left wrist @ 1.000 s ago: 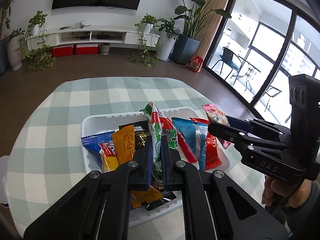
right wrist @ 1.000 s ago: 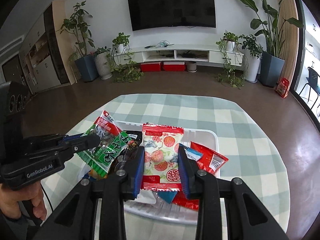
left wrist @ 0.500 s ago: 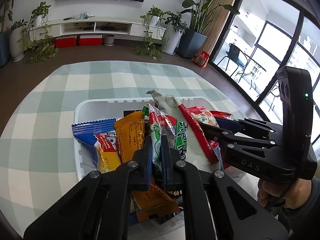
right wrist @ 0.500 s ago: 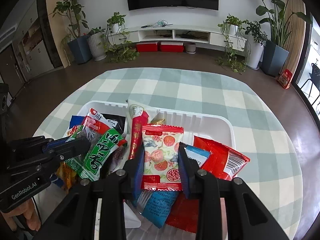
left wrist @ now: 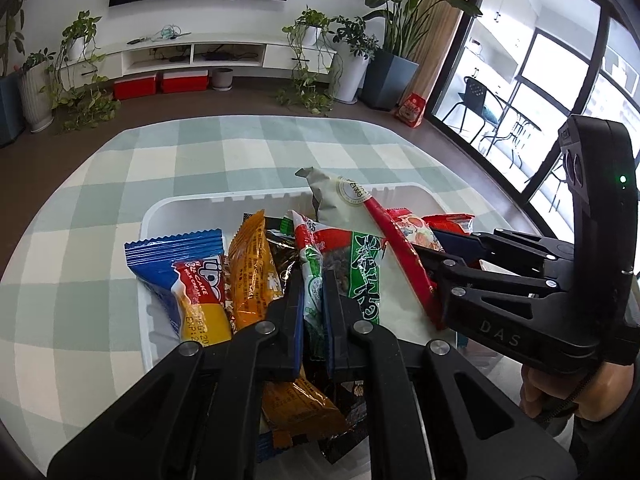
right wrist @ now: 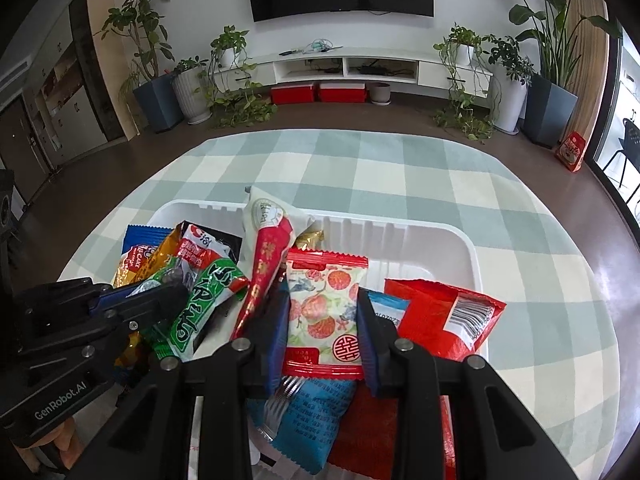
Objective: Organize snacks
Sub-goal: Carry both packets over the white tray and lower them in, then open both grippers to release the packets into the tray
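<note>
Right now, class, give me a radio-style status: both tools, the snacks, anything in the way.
Left tool shut on green packet. Right tool shut on fruit-print packet. Both over white tray heaped with snacks. Long red-and-white packet leans between them.

A tray [right wrist: 460, 240] sits on the counter [right wrist: 360, 168], toward its near edge, and holds a heap of snack packets. In the tray's left part the milk-cake packet [left wrist: 188, 280] lies leftmost with the seaweed packet [left wrist: 360, 276] to its right; the cone-shaped packet [right wrist: 268, 240] leans against the far wall. The fruit-print packet [right wrist: 324, 304] stands mid-tray, the barcode packet [right wrist: 444, 316] by the right wall.
</note>
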`<state>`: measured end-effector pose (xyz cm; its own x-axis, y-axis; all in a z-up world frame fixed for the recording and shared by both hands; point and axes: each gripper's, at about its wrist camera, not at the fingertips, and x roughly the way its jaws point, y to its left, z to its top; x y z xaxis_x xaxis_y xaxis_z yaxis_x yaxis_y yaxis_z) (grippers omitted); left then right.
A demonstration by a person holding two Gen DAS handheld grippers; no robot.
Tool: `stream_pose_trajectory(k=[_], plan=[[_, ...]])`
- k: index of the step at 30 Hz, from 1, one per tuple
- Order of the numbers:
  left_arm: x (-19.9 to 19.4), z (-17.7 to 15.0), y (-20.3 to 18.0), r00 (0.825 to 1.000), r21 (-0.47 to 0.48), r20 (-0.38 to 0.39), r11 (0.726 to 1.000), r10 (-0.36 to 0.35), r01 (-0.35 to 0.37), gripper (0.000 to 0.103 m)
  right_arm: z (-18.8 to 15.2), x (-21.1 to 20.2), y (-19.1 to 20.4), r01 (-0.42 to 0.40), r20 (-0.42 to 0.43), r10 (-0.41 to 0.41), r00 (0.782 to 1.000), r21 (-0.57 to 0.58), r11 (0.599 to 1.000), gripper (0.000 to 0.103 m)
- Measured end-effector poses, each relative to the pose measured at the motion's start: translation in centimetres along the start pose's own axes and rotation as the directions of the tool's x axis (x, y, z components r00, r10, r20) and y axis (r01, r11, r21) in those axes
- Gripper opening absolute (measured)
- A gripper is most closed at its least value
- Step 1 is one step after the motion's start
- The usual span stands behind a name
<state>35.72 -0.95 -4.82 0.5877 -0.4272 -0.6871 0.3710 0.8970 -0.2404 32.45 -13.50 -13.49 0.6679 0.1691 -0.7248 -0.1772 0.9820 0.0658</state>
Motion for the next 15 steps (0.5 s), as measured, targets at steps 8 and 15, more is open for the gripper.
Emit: stream_pose_trajectory(k=[8,15], plan=[[-0.9,0.2,-0.1,0.999,-0.008,0.022,1.000,0.026,-0.026,0.011,0.2,-0.7,0.5,0.019,0.003,-0.019,1.000,-0.019,1.000,0.044],[-1.6,0.2,-0.6,0.999,-0.005,0.037,0.999,0.035,-0.035,0.021,0.3,-1.3,0.3,0.033,0.012,-0.033,0.999,-0.019,0.999,0.052]])
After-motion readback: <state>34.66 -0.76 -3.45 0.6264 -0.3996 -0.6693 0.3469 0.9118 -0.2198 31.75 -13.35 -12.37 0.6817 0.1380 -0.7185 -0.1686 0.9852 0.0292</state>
